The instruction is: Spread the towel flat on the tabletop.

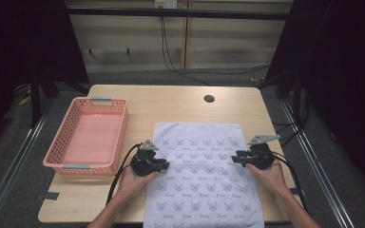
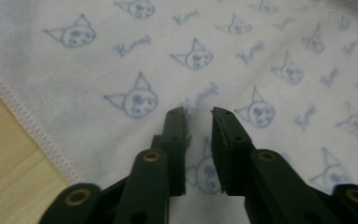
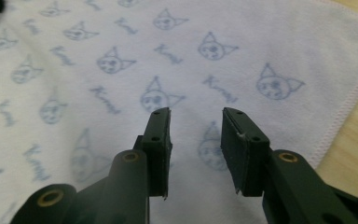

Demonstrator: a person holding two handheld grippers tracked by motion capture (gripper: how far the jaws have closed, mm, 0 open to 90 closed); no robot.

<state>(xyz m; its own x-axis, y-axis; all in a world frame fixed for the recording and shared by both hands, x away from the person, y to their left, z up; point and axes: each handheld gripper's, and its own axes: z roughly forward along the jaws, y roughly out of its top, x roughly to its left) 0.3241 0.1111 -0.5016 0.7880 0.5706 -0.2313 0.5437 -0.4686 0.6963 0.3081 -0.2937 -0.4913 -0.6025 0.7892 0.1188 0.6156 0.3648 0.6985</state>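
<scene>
high view: above the person's edge, facing forward and down, far, whole table [image 1: 123,102] | left gripper view: close over the towel [image 2: 242,60], hem at 8 o'clock | right gripper view: close, hem at 3 o'clock | shared: printed towel in all three

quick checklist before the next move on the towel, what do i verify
1. Printed towel lies flat on the table: ok.
2. Left gripper jaws apart, nothing between them: ok.
3. Right gripper jaws apart, nothing between them: ok.
4. Each gripper over its own side of the towel, near the stitched edge: ok.
5. Pink basket beside the towel and empty: ok.
6. Towel's near edge fully on the table: cannot tell.
</scene>
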